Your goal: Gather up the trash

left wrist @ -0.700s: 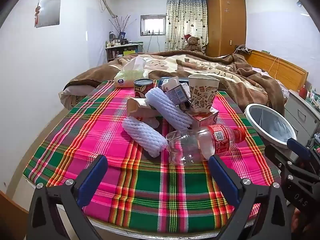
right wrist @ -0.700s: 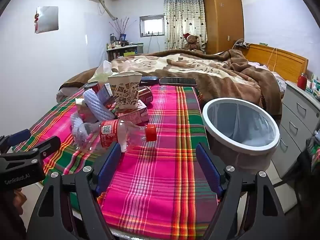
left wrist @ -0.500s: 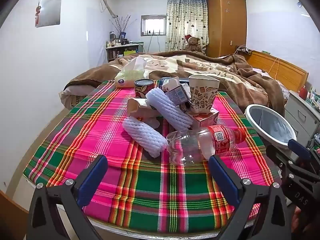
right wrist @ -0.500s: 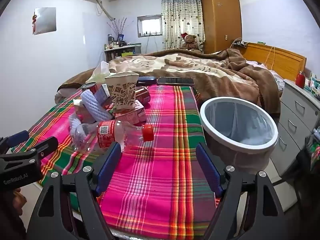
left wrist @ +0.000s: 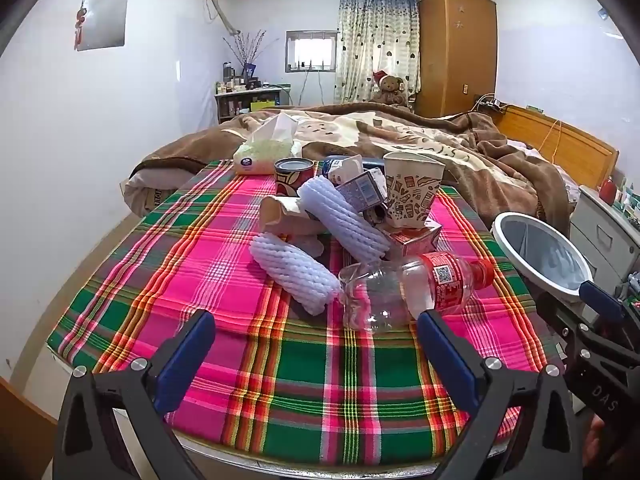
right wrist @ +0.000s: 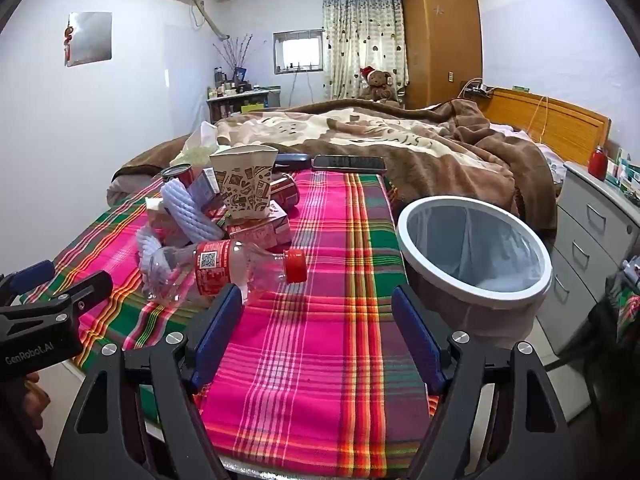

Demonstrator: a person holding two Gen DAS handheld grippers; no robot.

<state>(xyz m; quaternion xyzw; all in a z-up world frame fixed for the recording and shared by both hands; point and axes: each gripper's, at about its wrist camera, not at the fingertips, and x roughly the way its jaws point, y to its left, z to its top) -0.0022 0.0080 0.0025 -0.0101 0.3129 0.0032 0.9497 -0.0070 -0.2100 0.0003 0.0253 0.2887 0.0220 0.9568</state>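
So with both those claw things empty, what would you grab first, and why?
Probably ease the right gripper forward and left onto the plastic bottle. It lies on its side nearest the open jaws, clear of the pile, and the bin stands just to the right. The left gripper is also open and holds nothing.

Home bedroom, blanketed bed (left wrist: 400,140), wardrobe (left wrist: 456,48), curtained window (right wrist: 298,52)

The worktop's (left wrist: 280,380) near edge is cut off below; the pile hides much of the flattened box (left wrist: 416,238), and shelf clutter (right wrist: 236,88) seems too small to identify.
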